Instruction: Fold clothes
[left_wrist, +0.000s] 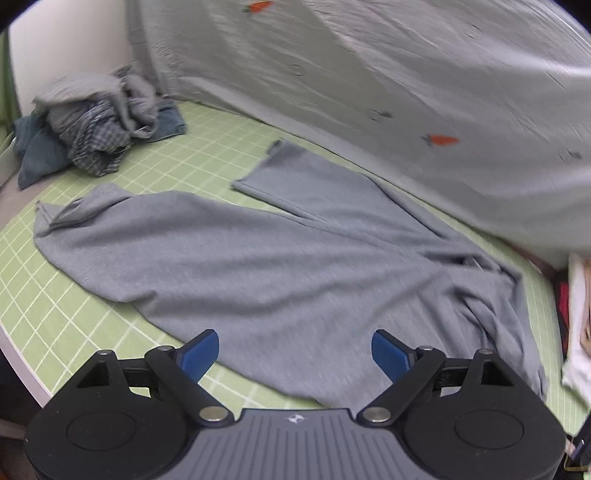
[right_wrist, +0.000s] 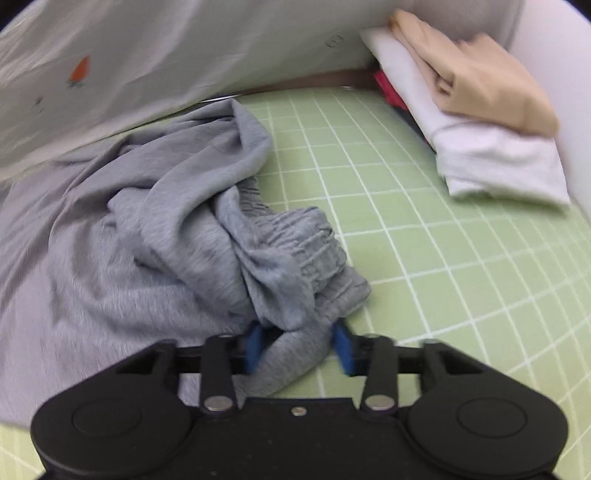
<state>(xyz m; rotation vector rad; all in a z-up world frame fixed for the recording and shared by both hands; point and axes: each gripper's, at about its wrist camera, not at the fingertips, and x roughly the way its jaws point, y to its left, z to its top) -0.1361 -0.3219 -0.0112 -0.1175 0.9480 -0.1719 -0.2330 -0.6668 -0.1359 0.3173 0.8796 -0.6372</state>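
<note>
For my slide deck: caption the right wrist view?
Right tongs gripping the bunched waistband of grey trousers on a green grid mat.

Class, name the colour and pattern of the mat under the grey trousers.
The mat is light green with a white grid, clearest in the right wrist view.

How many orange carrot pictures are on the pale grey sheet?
2 in the left wrist view: one orange carrot print at the top edge, another lower right. More may be hidden in the pale grey sheet's folds.
</note>
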